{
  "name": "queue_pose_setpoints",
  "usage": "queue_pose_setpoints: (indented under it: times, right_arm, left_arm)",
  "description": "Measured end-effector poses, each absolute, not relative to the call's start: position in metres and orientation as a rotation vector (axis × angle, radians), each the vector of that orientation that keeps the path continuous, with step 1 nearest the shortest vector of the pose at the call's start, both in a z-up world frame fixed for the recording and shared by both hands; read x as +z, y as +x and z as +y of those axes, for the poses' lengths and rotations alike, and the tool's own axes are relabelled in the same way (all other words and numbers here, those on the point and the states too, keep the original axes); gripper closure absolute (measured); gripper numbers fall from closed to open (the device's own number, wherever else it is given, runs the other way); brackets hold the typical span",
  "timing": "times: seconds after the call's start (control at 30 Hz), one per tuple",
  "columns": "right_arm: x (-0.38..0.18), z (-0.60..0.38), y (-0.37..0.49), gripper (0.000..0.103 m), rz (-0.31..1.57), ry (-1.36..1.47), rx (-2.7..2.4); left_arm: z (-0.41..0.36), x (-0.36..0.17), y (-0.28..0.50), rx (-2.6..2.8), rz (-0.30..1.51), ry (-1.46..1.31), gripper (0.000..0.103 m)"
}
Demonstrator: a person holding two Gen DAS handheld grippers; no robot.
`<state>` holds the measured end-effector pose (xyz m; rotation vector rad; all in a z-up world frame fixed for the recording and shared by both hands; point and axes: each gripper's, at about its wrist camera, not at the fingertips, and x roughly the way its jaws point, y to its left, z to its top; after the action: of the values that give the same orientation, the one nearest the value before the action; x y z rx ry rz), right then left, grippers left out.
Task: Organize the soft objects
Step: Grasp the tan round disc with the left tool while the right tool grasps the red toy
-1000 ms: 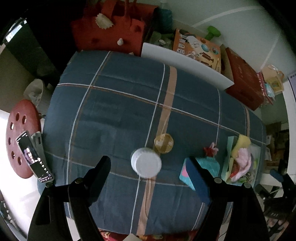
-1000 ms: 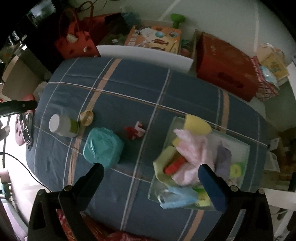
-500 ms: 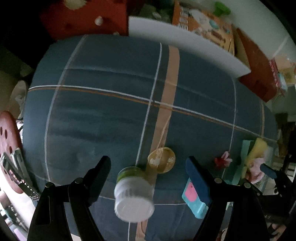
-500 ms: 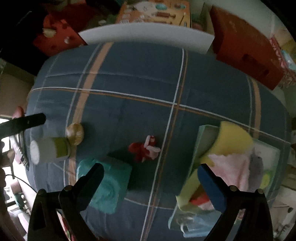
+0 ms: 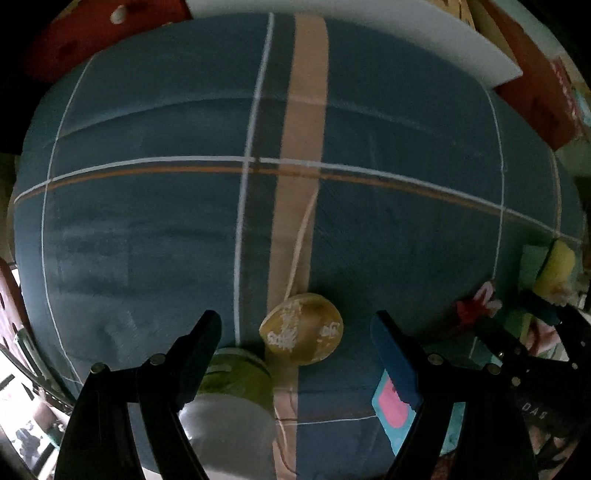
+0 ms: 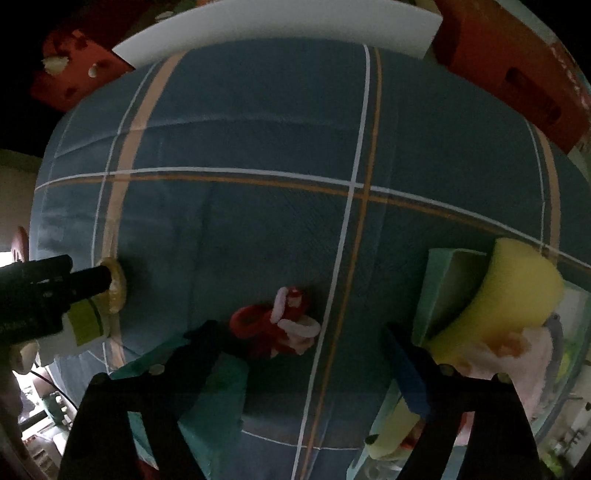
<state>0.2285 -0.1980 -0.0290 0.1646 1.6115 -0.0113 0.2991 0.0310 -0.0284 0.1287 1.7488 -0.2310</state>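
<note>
My left gripper (image 5: 295, 328) is open, low over the blue plaid cloth (image 5: 388, 184), with a round yellow puck (image 5: 303, 338) between its fingers and a white-capped green bottle (image 5: 231, 406) just under the left finger. My right gripper (image 6: 299, 332) is open, with a red and pink plush toy (image 6: 277, 325) between its fingertips. A teal packet (image 6: 207, 391) lies under its left finger. A clear tray (image 6: 554, 417) at the right holds a yellow sponge (image 6: 513, 288), a pink cloth (image 6: 517, 354) and other soft things.
A white board (image 6: 295, 29) and red boxes (image 6: 524, 62) stand along the far edge of the cloth. A red bag (image 6: 70, 70) sits at the back left. The left gripper shows at the left of the right wrist view (image 6: 55, 291).
Both grippers have dropped lower and moved forward. The puck and bottle now sit between the left fingers; the plush toy now sits between the right fingers. Both stayed open.
</note>
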Motion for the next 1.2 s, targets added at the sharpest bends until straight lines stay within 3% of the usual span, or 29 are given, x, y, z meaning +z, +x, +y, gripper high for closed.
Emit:
queue_pose_setpoints:
  times: [0.27,0.43,0.47,0.53,0.7,1.2]
  right_arm:
    - [-0.035,-0.198,0.229,0.033,1.626,0.201,0.023]
    - [-0.039,-0.191,0.228,0.053,1.624,0.234,0.052]
    - [-0.039,-0.189,0.227,0.054,1.623,0.236,0.055]
    - [-0.041,-0.185,0.225,0.059,1.623,0.241,0.062]
    - [-0.040,-0.186,0.225,0.073,1.617,0.249,0.058]
    - [-0.037,-0.195,0.223,0.076,1.605,0.259,0.058]
  left_arm:
    - [0.019,-0.040,0.300,-0.226,1.784,0.163,0.020]
    - [0.013,-0.044,0.298,-0.236,1.797,0.181,0.022]
    - [0.011,-0.045,0.296,-0.240,1.797,0.184,0.024]
    - [0.007,-0.047,0.295,-0.250,1.802,0.186,0.038]
    - [0.002,-0.051,0.292,-0.247,1.800,0.212,0.047]
    - [0.017,-0.041,0.282,-0.248,1.770,0.177,0.050]
